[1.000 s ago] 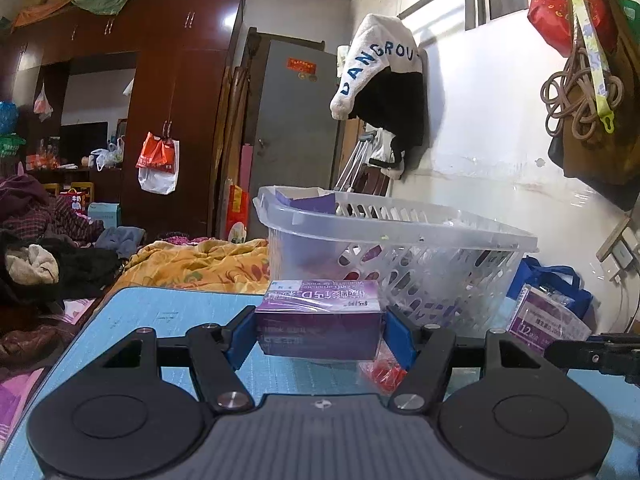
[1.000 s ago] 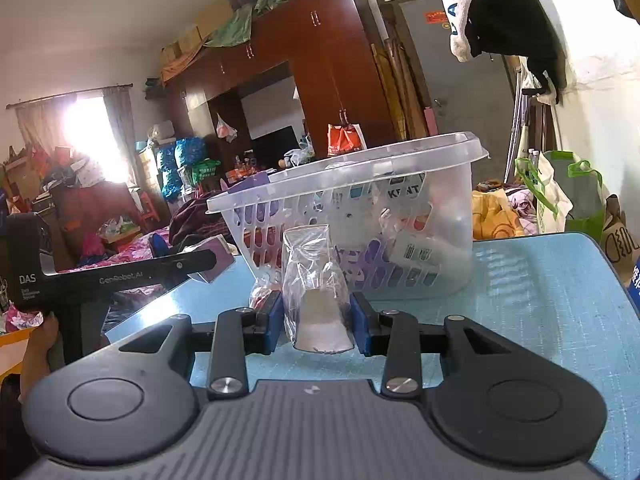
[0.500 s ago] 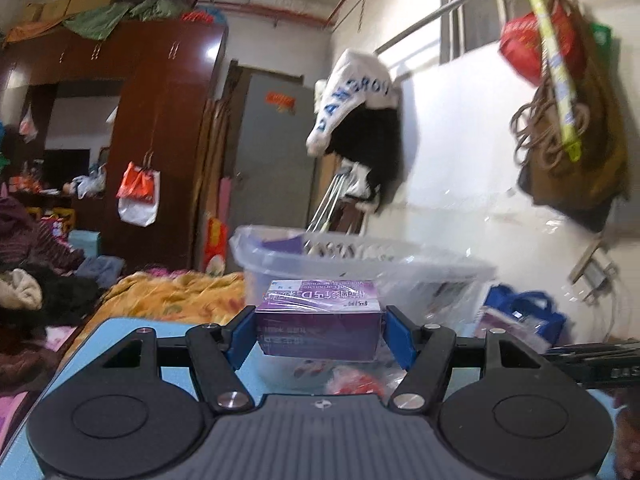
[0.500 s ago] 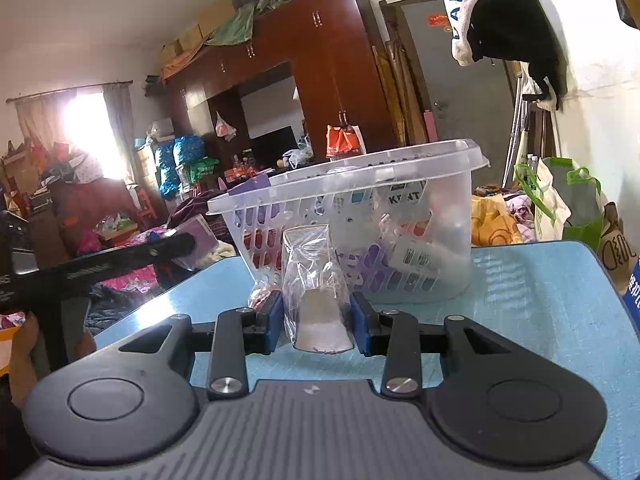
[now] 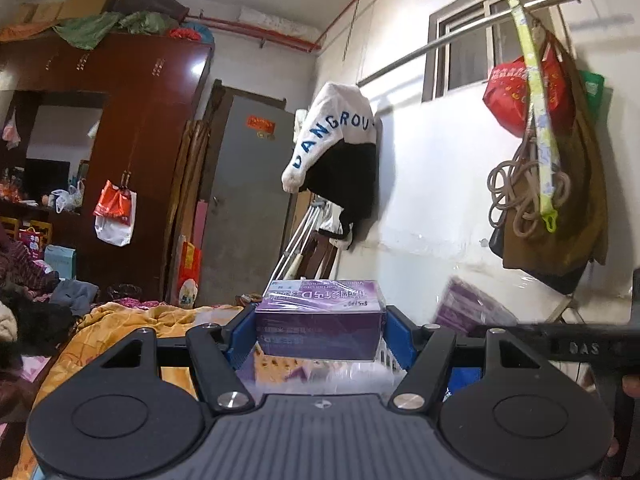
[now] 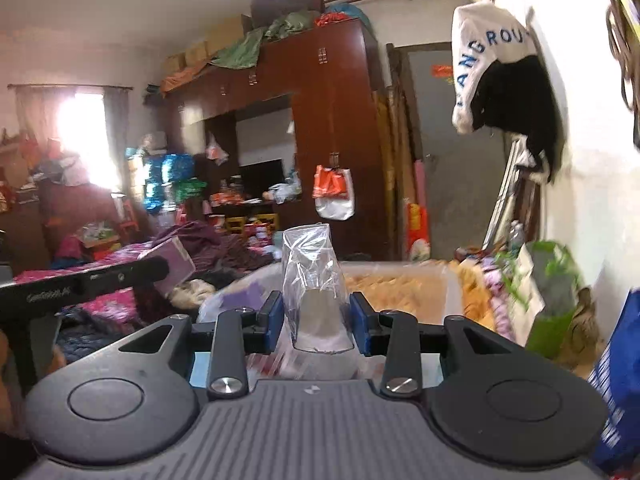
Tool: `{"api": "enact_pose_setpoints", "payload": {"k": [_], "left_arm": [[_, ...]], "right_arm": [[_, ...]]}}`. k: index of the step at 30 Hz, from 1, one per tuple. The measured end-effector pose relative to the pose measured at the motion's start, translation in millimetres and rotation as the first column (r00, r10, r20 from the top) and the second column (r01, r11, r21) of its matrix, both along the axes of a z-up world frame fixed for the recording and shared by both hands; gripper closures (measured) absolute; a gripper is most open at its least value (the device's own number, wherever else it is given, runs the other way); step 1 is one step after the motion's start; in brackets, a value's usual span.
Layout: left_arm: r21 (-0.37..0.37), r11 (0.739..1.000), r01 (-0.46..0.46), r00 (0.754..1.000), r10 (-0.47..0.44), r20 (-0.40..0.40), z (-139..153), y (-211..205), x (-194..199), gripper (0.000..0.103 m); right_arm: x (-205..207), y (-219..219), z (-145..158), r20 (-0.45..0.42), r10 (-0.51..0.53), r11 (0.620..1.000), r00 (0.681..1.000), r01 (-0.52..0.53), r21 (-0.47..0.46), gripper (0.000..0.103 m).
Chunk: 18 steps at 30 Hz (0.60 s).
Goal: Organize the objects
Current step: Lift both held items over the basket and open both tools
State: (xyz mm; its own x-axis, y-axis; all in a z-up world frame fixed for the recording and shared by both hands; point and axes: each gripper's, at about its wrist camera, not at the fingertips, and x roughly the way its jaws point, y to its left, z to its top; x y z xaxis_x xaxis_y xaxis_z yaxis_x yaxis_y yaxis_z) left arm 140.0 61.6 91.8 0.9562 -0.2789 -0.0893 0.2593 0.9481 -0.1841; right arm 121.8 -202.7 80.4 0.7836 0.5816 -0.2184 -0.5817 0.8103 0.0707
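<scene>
While both loads hung clear of the table, the purple medicine box (image 5: pixel 320 322) sat crosswise in the left gripper (image 5: pixel 320 326), its long axis running from one blue pad to the other, and the jaws were clamped on its two short ends. In the right gripper (image 6: pixel 317 318) a clear plastic bag (image 6: pixel 311 280) with a pale lump in its bottom stood upright, its long axis vertical and its crinkled top rising above the pads; those jaws were drawn in as far as they go, pinching the bag at its lower half.

Below and just ahead of both sets of jaws lay the translucent plastic basket (image 6: pixel 450 292), seen blurred. In the right wrist view its far rim ran behind the bag, with the open mouth directly under the pads. In the left wrist view only a slice of its slotted wall and contents showed beneath the box. By my reading, the coming move turned on that relation: each item was already above rim height and the basket lay forward and down. The right hand looked the nearer of the two, since more of the basket's mouth spread beneath it.

Further out, the left gripper's black arm (image 6: pixel 92 284) crossed the right view's left side, with an orange bedspread (image 5: pixel 132 328) beyond.
</scene>
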Motion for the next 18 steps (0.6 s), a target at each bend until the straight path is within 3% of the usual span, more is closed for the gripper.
{"api": "enact_pose_setpoints", "payload": {"k": [4,8,10,11,13,14,15,18], "left_arm": [[0.044,0.999,-0.027,0.996,0.031,-0.081,13.3,-14.4,55.5,0.033],[0.02,1.0,0.005,0.974,0.0,-0.228,5.1,-17.8,102.9,0.033],[0.042,0.999,0.005,0.965,0.006,-0.263,-0.7,-22.8,115.2,0.026],[0.05,0.999,0.001,0.96,0.013,-0.28,-3.5,-24.7,120.6,0.018],[0.057,0.998,-0.013,0.953,0.03,-0.301,-8.4,-24.9,124.5,0.014],[0.059,0.998,-0.016,0.955,0.033,-0.296,-9.2,-24.9,120.5,0.014],[0.063,0.998,-0.015,0.959,0.032,-0.281,-8.9,-24.1,113.7,0.014],[0.066,0.998,-0.016,0.975,0.031,-0.219,-5.7,-19.9,77.2,0.013]], "right_arm": [[45.6,32.4,16.2,-0.021,-0.057,0.994,0.998,0.055,-0.092,0.064],[79.9,55.5,-6.9,-0.073,-0.138,0.961,0.988,0.116,-0.251,0.064],[87.3,59.5,-18.7,-0.077,-0.137,0.958,0.988,0.112,-0.262,0.063],[85.7,58.3,-22.0,-0.08,-0.129,0.96,0.988,0.104,-0.259,0.062],[81.7,56.3,-24.4,-0.062,-0.129,0.961,0.99,0.109,-0.255,0.028],[75.8,53.3,-23.2,-0.037,-0.14,0.959,0.989,0.126,-0.252,0.019],[69.2,48.6,-22.3,-0.015,-0.149,0.96,0.989,0.141,-0.243,0.013],[48.0,30.3,-14.5,-0.011,-0.122,0.98,0.992,0.119,-0.162,0.008]]}}
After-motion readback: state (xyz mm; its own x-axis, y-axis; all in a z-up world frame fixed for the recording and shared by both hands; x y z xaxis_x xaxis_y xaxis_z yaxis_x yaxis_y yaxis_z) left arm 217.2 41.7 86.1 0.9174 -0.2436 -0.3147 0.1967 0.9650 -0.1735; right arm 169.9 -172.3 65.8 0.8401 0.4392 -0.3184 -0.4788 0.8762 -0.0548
